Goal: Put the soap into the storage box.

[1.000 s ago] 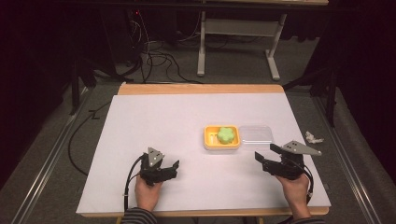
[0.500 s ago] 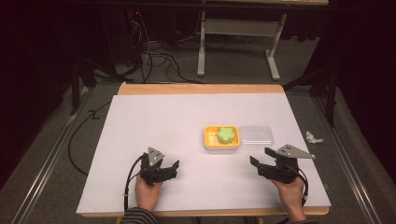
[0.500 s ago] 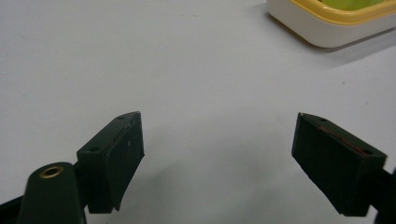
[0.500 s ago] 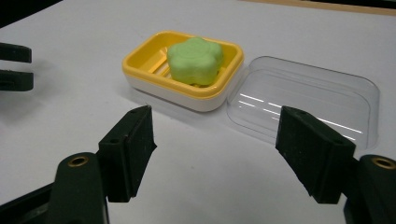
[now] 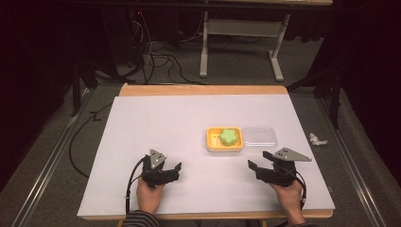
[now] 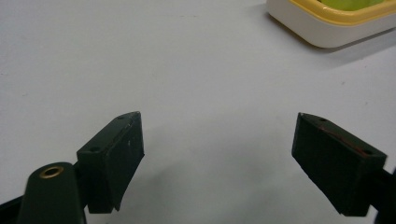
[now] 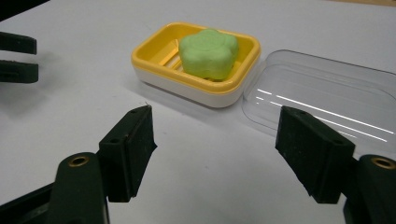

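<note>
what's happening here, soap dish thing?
A person at a white table holds a two-jaw gripper in each hand. Both the left gripper and the right gripper are open and hold nothing. The right gripper points at the yellow soap dish, which holds a green flower-shaped soap; its clear lid lies on the table right beside the dish. The left gripper sits lower on the table, apart from the dish.

One yellow soap dish, one green soap, one clear lid, two tongs.
</note>
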The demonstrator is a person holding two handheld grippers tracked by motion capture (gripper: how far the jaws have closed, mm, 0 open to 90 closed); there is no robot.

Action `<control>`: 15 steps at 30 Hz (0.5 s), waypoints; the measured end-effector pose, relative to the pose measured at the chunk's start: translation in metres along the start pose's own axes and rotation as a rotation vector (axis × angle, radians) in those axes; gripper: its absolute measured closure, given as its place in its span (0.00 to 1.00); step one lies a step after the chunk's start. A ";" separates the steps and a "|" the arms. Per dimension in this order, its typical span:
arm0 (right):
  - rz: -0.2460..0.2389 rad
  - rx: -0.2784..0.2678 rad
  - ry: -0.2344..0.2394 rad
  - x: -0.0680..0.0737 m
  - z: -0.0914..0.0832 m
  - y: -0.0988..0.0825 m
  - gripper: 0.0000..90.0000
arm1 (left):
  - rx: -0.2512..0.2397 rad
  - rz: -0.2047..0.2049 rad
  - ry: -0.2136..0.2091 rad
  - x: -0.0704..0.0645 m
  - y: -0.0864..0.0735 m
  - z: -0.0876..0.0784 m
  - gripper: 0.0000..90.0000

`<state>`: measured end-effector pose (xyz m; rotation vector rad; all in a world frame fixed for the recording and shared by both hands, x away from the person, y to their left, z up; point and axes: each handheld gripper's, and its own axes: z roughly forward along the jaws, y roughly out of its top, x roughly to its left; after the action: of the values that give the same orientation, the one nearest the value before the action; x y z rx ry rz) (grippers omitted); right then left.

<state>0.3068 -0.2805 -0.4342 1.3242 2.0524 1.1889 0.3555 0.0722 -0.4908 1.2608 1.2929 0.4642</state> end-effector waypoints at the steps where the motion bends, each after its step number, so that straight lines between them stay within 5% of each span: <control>1: 0.001 0.003 0.002 0.000 0.001 -0.001 0.32 | -0.002 -0.001 0.000 0.000 0.000 0.000 0.19; 15: 0.005 0.041 0.001 -0.001 0.015 -0.008 0.32 | -0.002 -0.001 0.000 0.000 0.000 0.000 0.19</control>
<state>0.3139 -0.2767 -0.4490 1.3486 2.0858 1.1551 0.3554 0.0721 -0.4908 1.2582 1.2926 0.4646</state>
